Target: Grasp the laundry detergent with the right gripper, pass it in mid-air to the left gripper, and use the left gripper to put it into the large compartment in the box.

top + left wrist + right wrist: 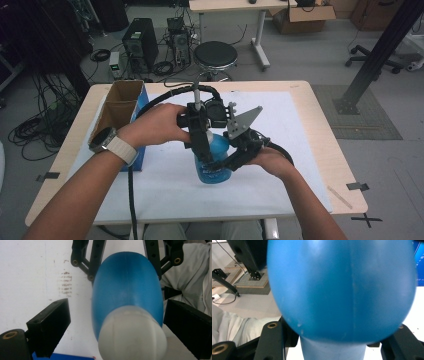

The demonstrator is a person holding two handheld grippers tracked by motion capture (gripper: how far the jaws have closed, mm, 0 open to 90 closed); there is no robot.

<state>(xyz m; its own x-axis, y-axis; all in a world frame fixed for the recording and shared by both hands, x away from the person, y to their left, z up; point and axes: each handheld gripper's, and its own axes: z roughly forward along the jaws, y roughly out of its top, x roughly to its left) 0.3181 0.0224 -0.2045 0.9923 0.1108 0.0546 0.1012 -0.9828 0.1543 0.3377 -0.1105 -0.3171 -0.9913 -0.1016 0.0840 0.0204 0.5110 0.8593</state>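
A blue bottle [211, 172] with a white cap stands on the white sheet at mid-table. My right gripper [223, 161] comes in from the right and is shut on the bottle's body. In the right gripper view the blue bottle [342, 290] bulges between the two jaws of the right gripper [334, 340]. My left gripper [204, 149] points down over the bottle's top. In the left gripper view the white cap [132, 335] sits between the jaws of the left gripper [112, 312], which stand open, with a gap on the left side. The right gripper [123, 262] clasps the bottle [127, 285] lower down.
An open cardboard box [122, 107] with a blue side stands at the table's left. The white sheet [280, 150] covers most of the wooden table [325, 125]. A black stool [215, 55] and computer cases sit on the floor behind the far edge.
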